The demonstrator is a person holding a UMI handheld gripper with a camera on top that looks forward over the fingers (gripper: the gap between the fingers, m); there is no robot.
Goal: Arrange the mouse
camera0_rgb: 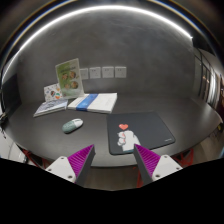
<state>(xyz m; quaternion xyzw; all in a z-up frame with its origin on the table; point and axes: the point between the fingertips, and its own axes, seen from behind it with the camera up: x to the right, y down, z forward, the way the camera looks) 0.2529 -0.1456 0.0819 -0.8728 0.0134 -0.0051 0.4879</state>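
A pale grey-green mouse [73, 125] lies on the dark table [40, 135], left of a dark mouse mat [150, 128]. The mat carries a white and red picture at its near left corner. My gripper [114, 160] hovers well short of both, its two magenta-padded fingers [82, 157] spread wide with nothing between them. The mouse sits beyond the left finger and is off the mat.
Behind the mouse lie a white and blue book [93, 102] and an open booklet [50, 106], with an upright illustrated card [67, 74] behind them. A red object [22, 153] shows at the table's near left edge. A wall with sockets stands at the back.
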